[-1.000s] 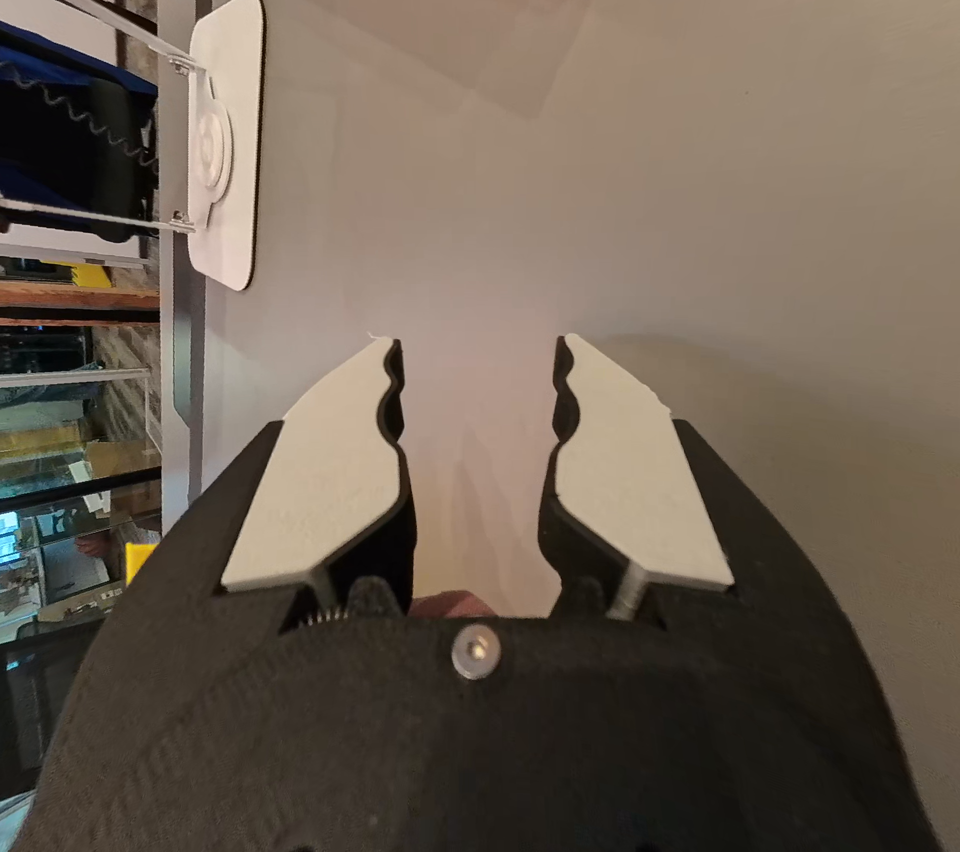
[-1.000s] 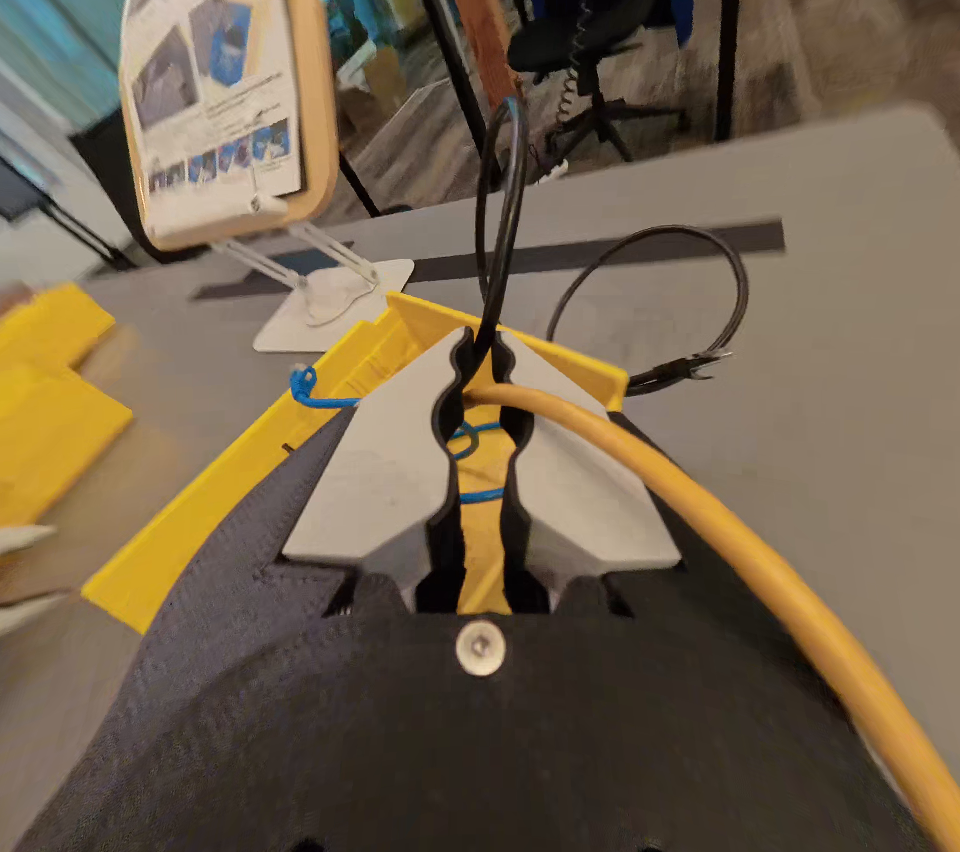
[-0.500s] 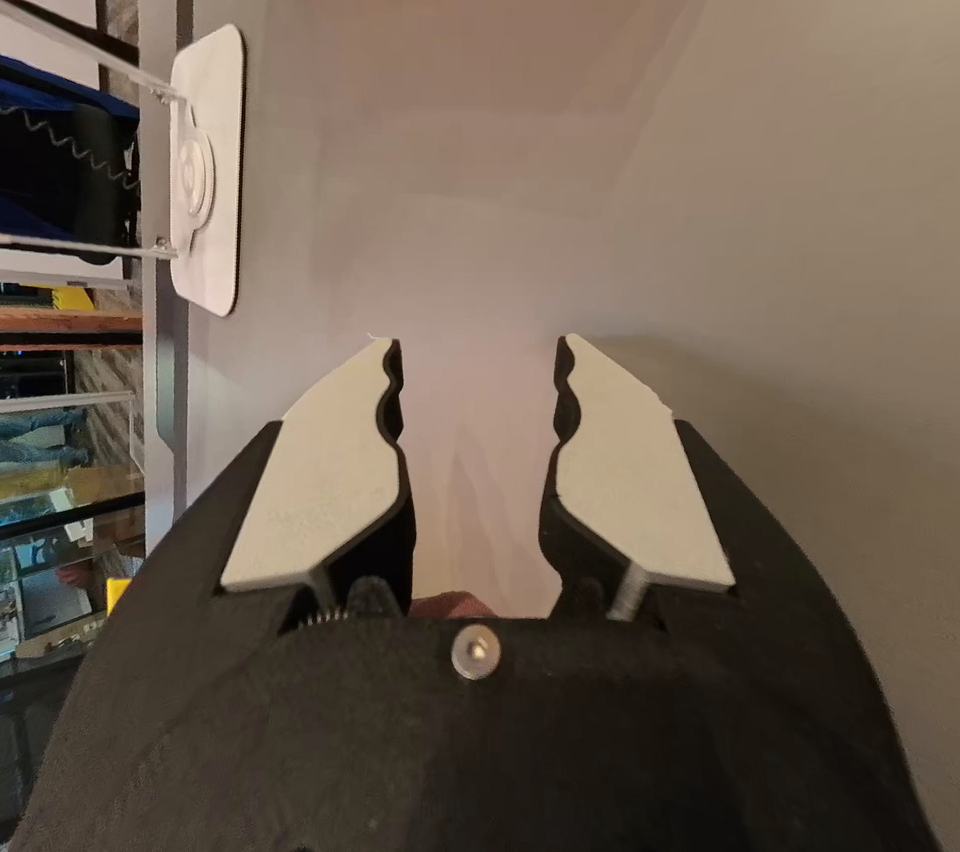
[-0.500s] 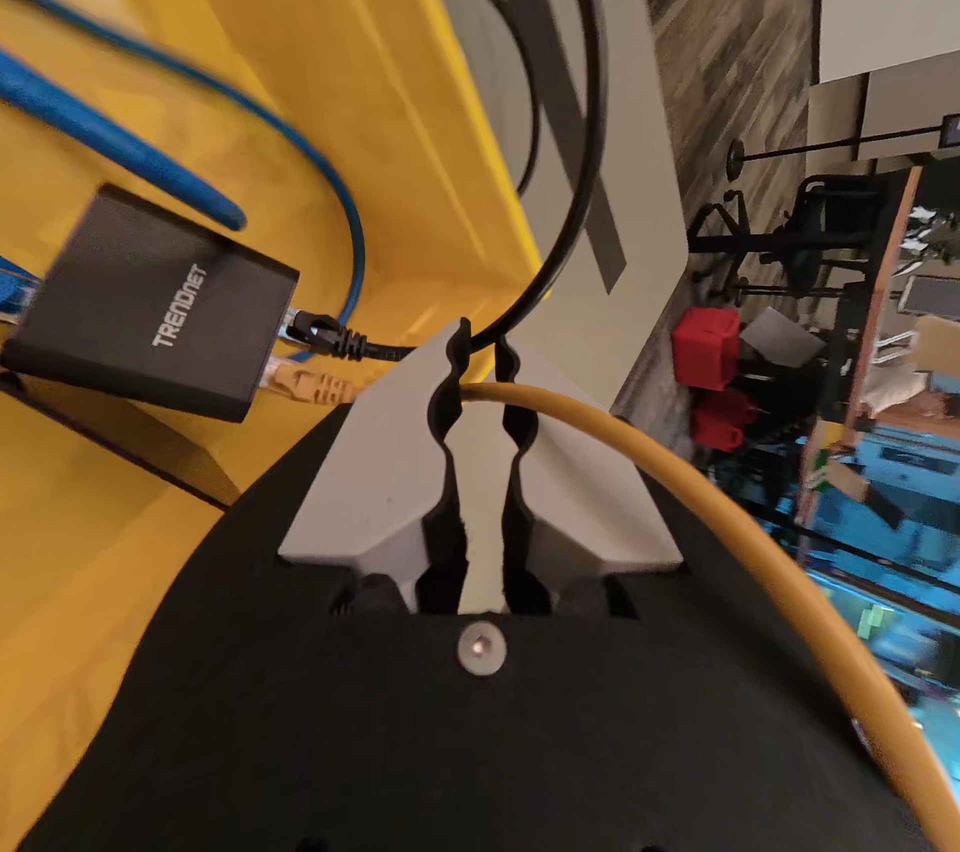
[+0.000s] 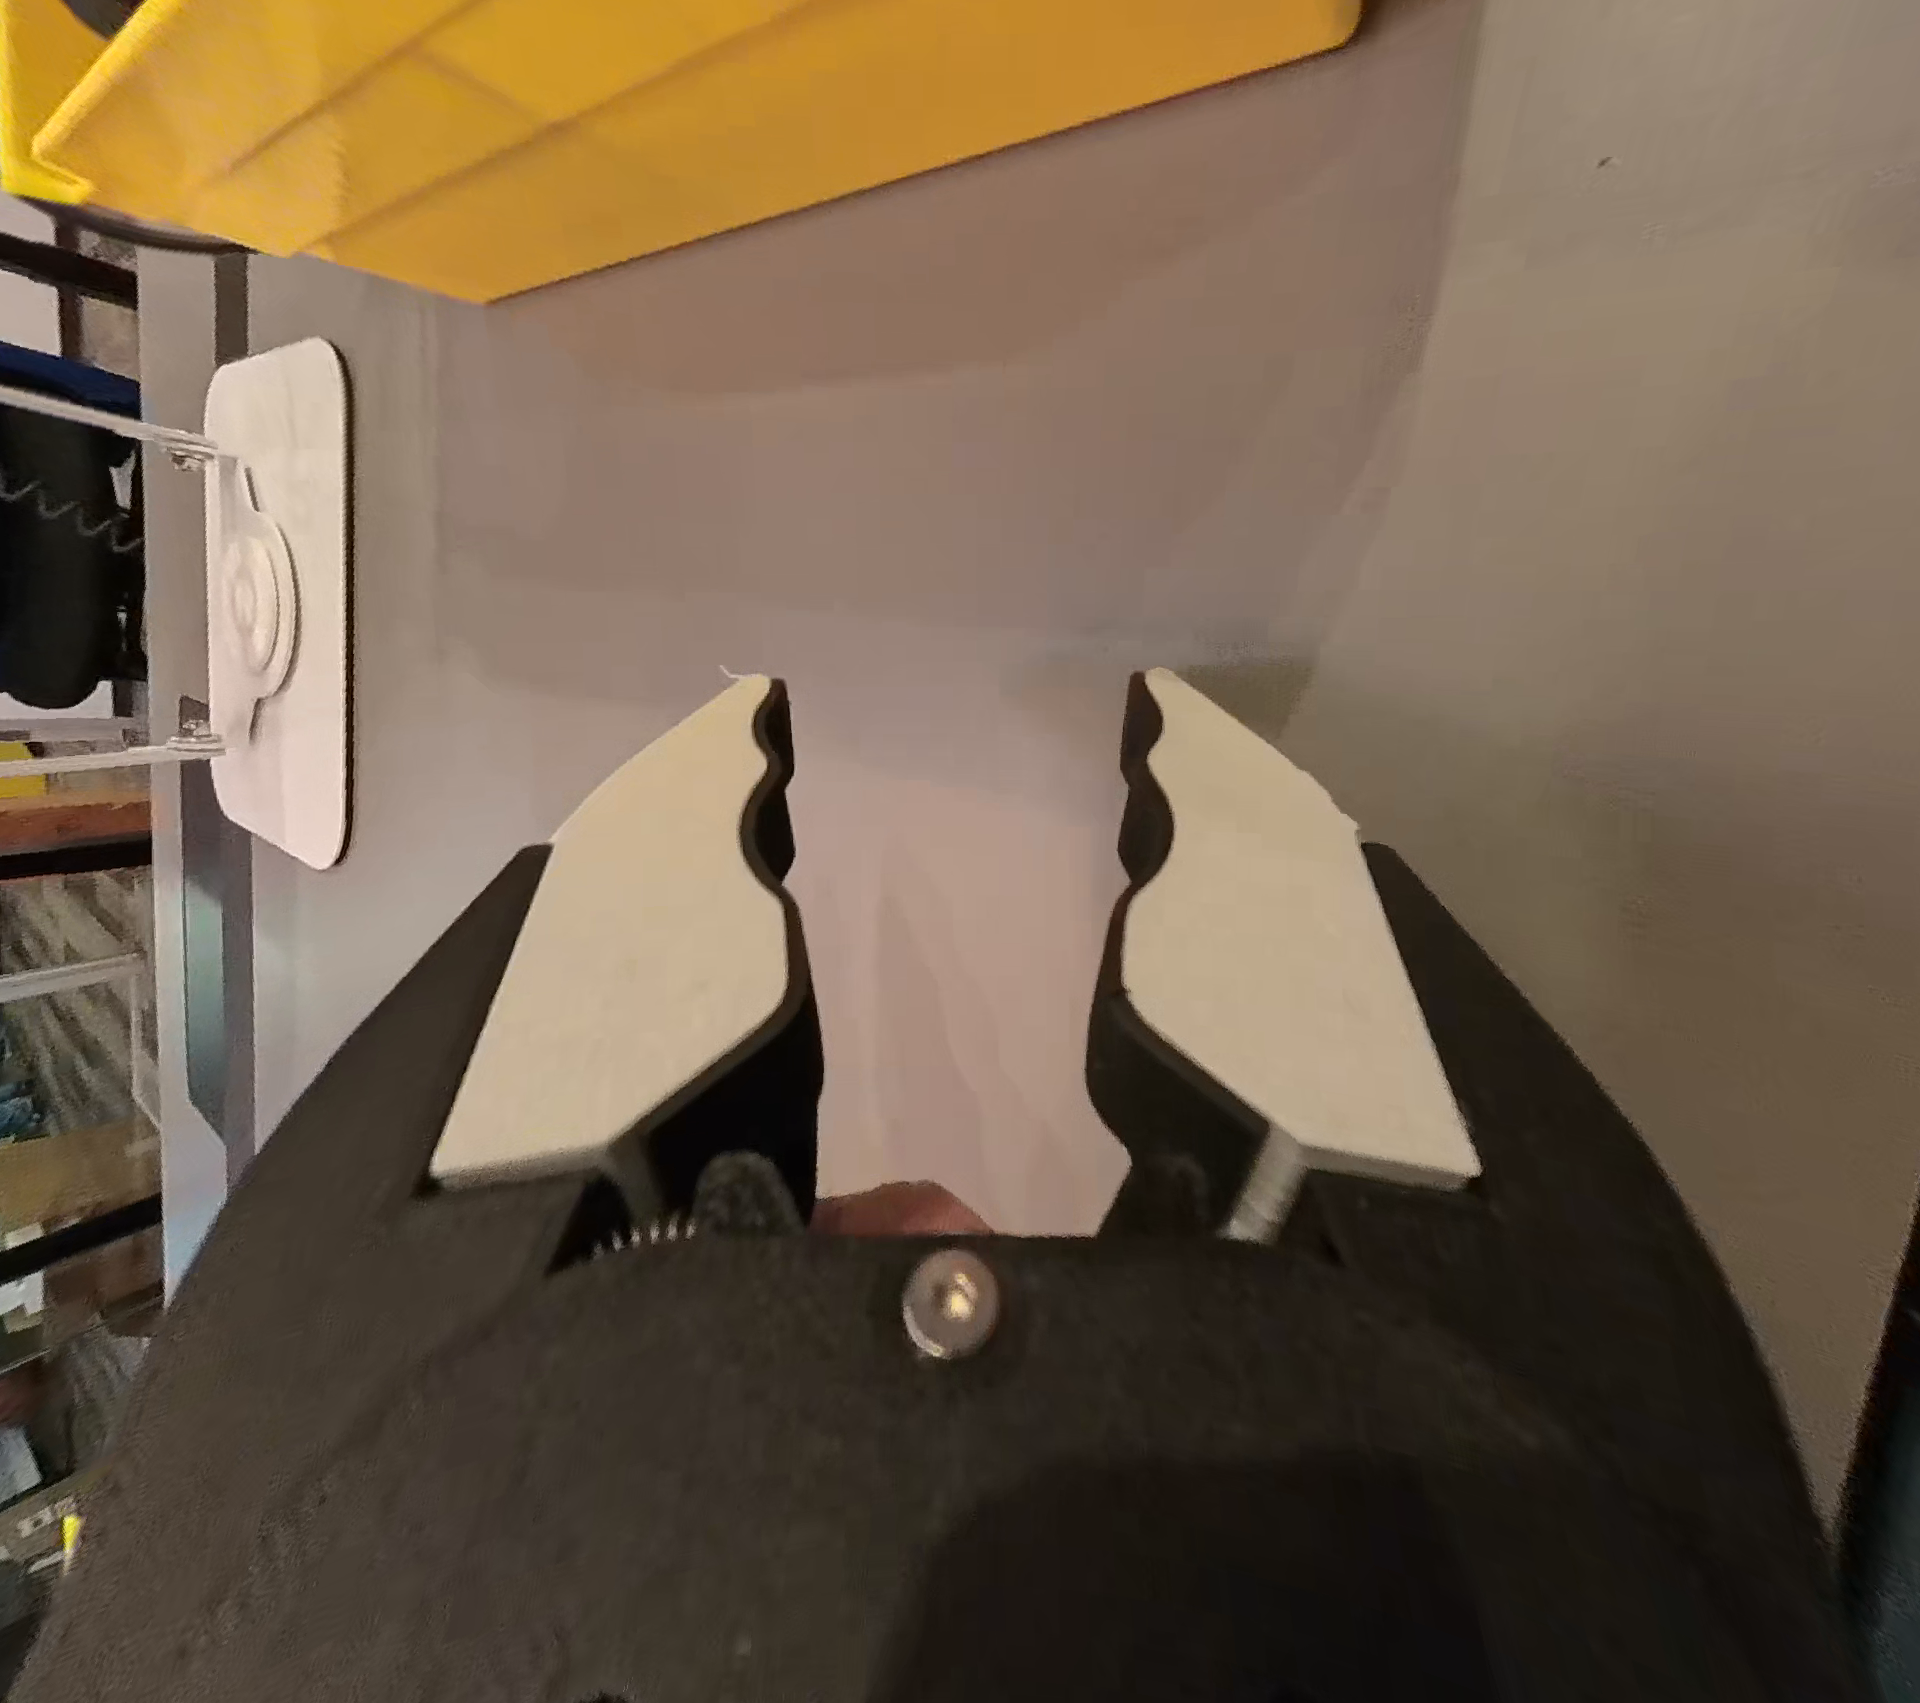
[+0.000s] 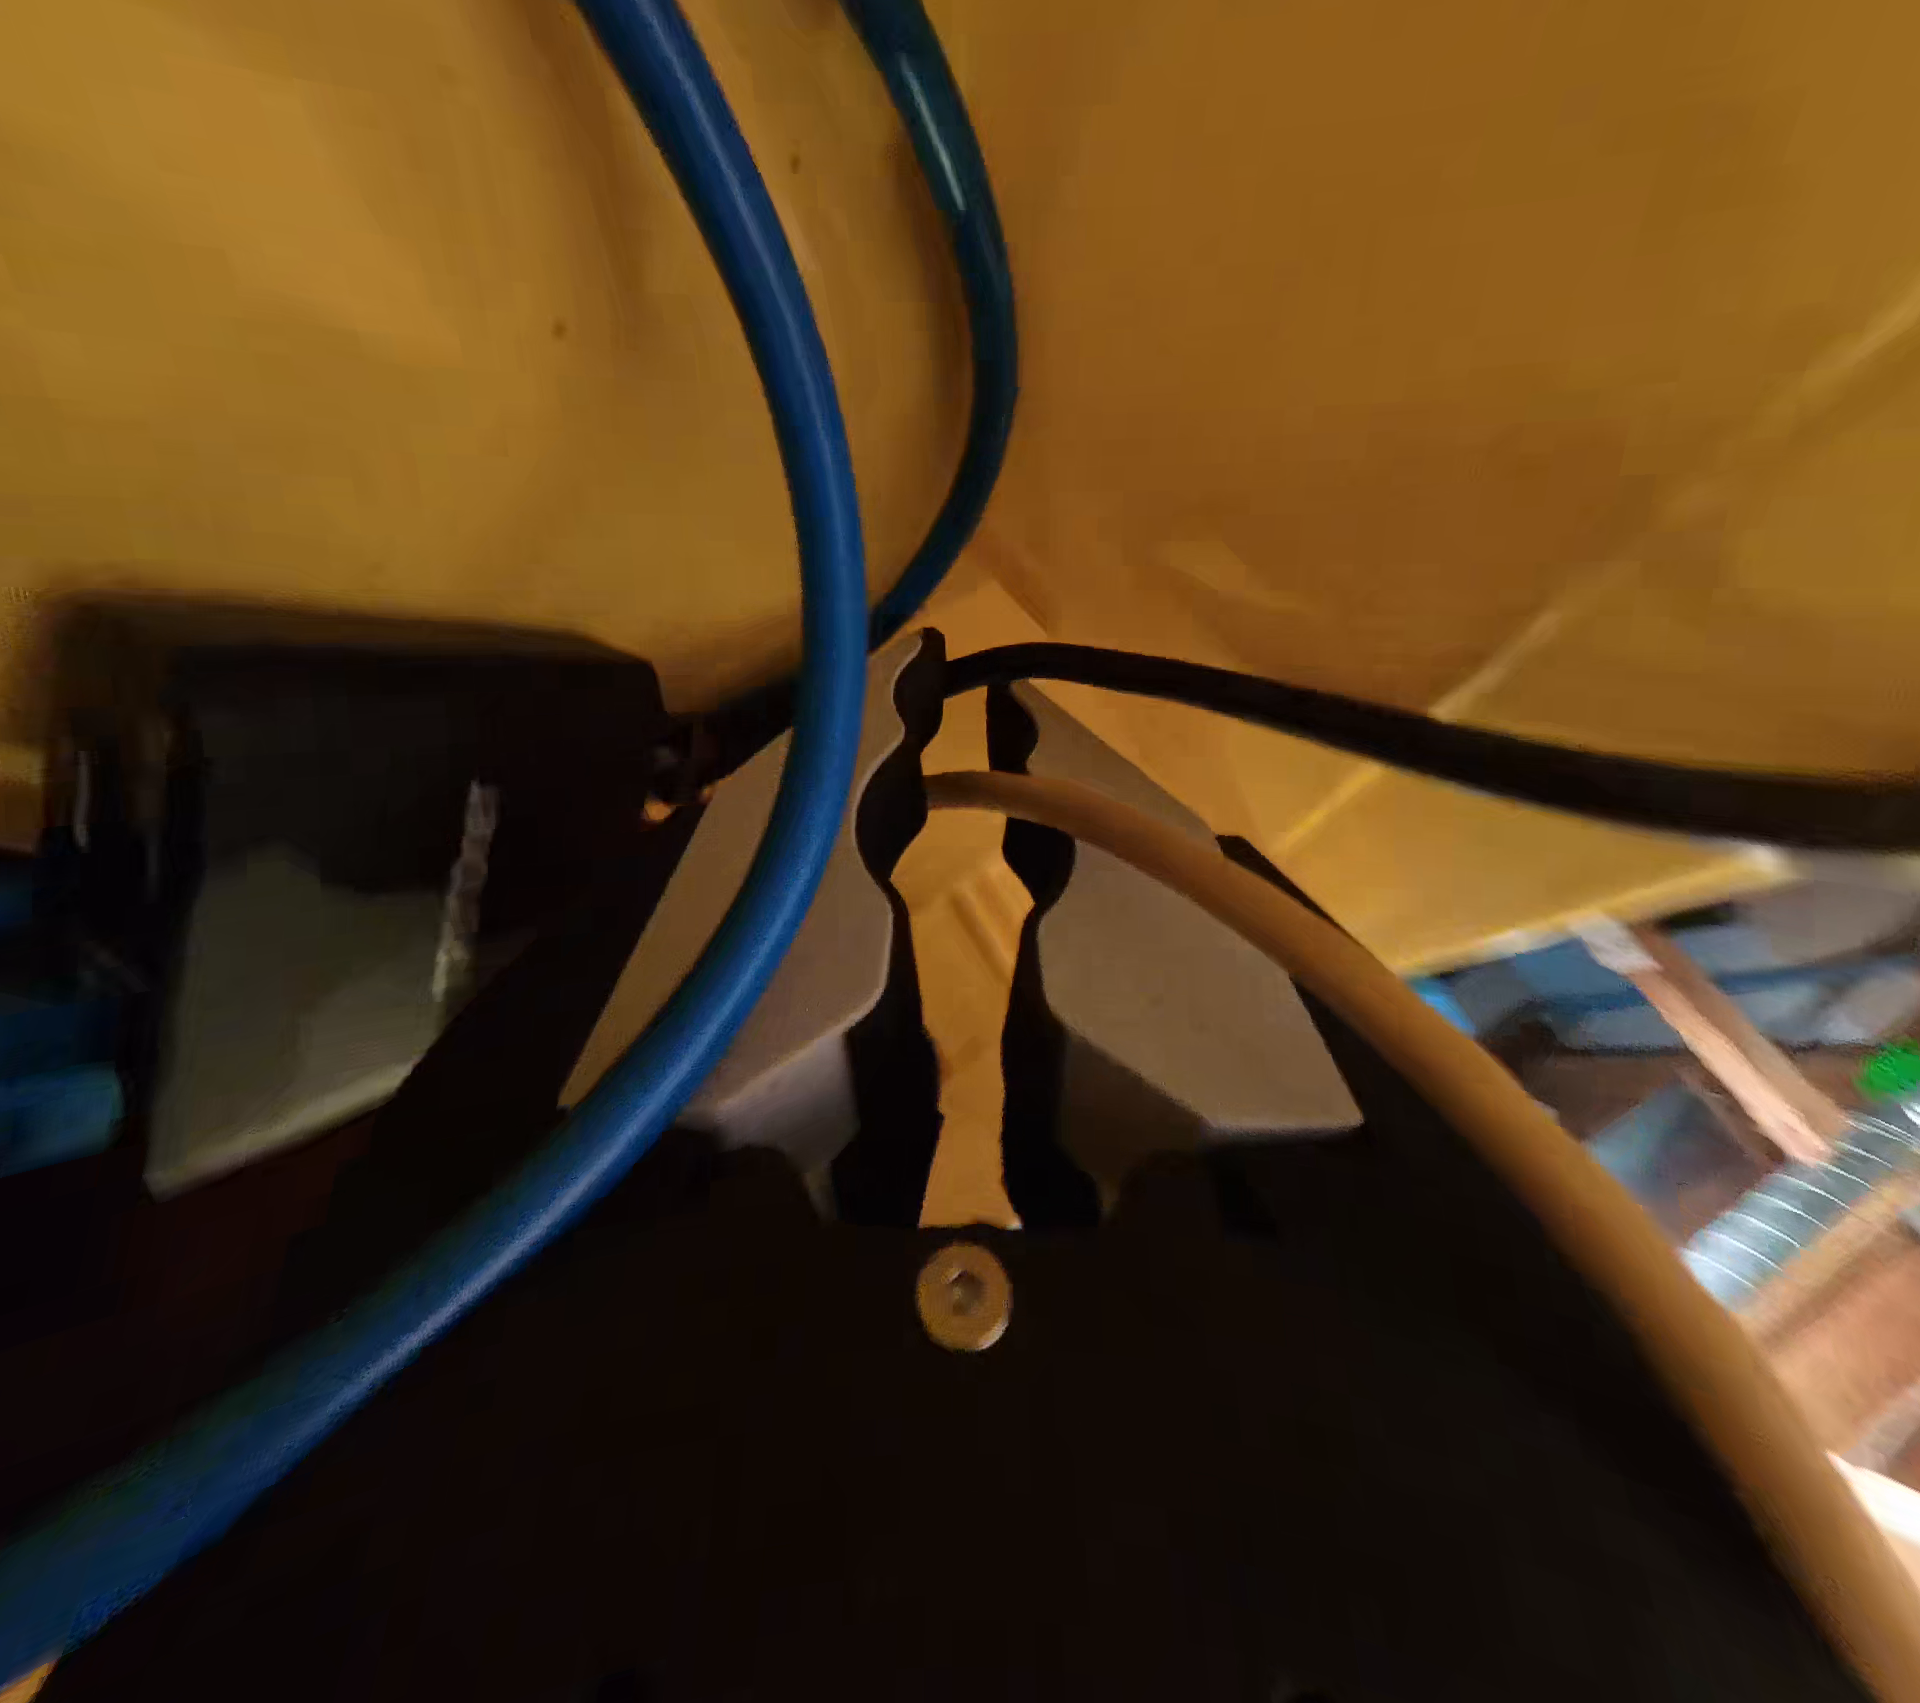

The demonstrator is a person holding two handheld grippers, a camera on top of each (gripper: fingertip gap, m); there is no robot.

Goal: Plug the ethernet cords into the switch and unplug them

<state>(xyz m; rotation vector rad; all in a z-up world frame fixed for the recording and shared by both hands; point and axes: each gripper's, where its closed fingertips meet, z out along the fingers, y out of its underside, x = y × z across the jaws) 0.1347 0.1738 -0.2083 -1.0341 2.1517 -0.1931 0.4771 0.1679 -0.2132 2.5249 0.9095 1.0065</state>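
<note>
While the right gripper [image 6: 961, 687] pinches the black cord [image 6: 1351, 723] at its tips, the switch [image 6: 343, 832] sits at 9 o'clock. Cord looks limp; I'd grip the stiff plug. Left gripper [image 5: 956, 697] gapes empty.

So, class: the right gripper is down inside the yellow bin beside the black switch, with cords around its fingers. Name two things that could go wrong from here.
1. The thick blue cord lies looped across the right gripper; pulling back could snag it and drag the black box-shaped switch.

2. The thin black cord and the pale yellow cord both pass between the nearly shut fingers, so a tug might strain both plugs at once.
</note>
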